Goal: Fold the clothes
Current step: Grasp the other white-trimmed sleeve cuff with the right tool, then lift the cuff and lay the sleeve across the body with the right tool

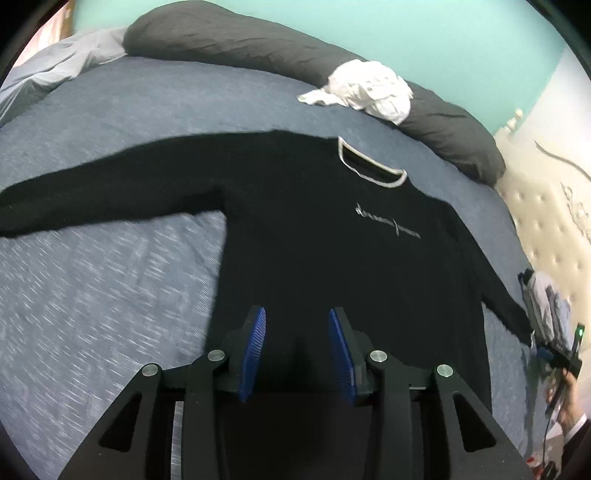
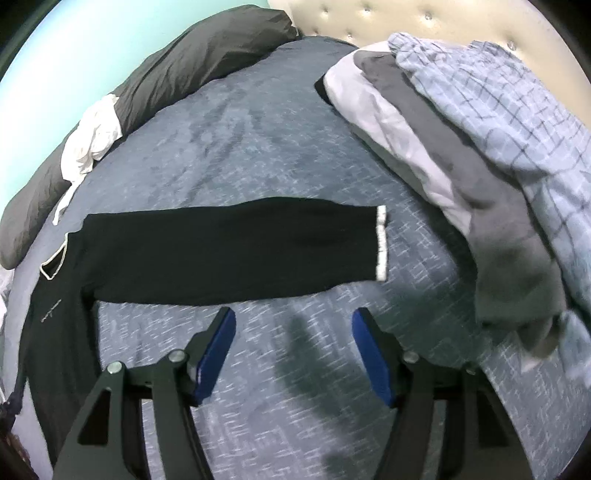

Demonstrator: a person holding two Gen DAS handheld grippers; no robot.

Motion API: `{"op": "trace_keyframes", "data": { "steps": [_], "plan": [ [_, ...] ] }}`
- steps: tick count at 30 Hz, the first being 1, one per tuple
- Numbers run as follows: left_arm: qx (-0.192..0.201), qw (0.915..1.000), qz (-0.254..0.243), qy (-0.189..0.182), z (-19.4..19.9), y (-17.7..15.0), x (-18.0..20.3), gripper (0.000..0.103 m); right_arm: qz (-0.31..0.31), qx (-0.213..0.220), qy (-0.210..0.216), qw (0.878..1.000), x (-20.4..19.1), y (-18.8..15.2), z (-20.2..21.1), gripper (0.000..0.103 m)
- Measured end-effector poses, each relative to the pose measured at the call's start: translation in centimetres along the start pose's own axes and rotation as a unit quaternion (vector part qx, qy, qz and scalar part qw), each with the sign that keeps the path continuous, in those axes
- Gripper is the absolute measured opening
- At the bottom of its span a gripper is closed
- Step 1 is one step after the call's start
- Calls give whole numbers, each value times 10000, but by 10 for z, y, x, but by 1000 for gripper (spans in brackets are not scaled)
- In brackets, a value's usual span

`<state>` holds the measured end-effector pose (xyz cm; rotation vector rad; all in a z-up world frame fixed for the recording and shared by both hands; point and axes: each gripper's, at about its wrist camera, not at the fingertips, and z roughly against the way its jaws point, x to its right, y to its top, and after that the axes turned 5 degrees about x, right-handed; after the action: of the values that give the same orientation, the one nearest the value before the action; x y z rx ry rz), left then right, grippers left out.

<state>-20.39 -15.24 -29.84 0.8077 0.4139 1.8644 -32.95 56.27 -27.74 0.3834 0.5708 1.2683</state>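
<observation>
1. While the left tongs (image 1: 297, 350) hovered with their blue pads (image 1: 253, 354) wide apart and nothing between them, the left wrist view showed a black sweater (image 1: 332, 266) spread flat, front up, on the blue-grey bed (image 1: 92, 295). Its white-trimmed collar (image 1: 369, 162) pointed to the far side, one sleeve stretched left, and the hem lay just below the tongs. A long dark pillow (image 1: 240, 40) ran along the far edge with a crumpled white cloth (image 1: 369, 90) resting on it. At the right edge, the right tongs (image 1: 554, 332) were visible near the other sleeve's cuff.

2. As seen from the right wrist view, the right tongs (image 2: 293, 350) also stood wide and empty above bare bedding. The sweater's sleeve (image 2: 240, 247) lay flat just beyond them, its white cuff (image 2: 381, 243) at the right end. A pile of clothes (image 2: 480, 147) sat at the far right near the tufted headboard (image 2: 369, 18).
</observation>
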Motion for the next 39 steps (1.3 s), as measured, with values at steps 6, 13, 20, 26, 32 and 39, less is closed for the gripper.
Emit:
{"op": "trace_keyframes", "data": {
  "steps": [6,13,20,26,32,39],
  "plan": [
    [109,9999,92,-16,-2,-18,7,42,-44,85,-308,9995,9,3,-13,67],
    [185,9997,-127,-88,-2,-28,18,44,-114,141,-627,9979,17,7,-29,67],
    [261,9995,-46,-160,0,-35,11,45,-267,68,-981,9948,17,10,-52,67],
    [304,9994,-15,-147,2,-37,5,46,-236,95,-1159,9929,12,11,-62,67],
    [321,9994,-53,-106,0,-38,5,46,-66,228,-1349,9906,10,11,-61,39],
    [315,9994,-57,-104,-1,-40,7,46,369,471,-1268,9901,-2,12,-50,12]
  ]
}}
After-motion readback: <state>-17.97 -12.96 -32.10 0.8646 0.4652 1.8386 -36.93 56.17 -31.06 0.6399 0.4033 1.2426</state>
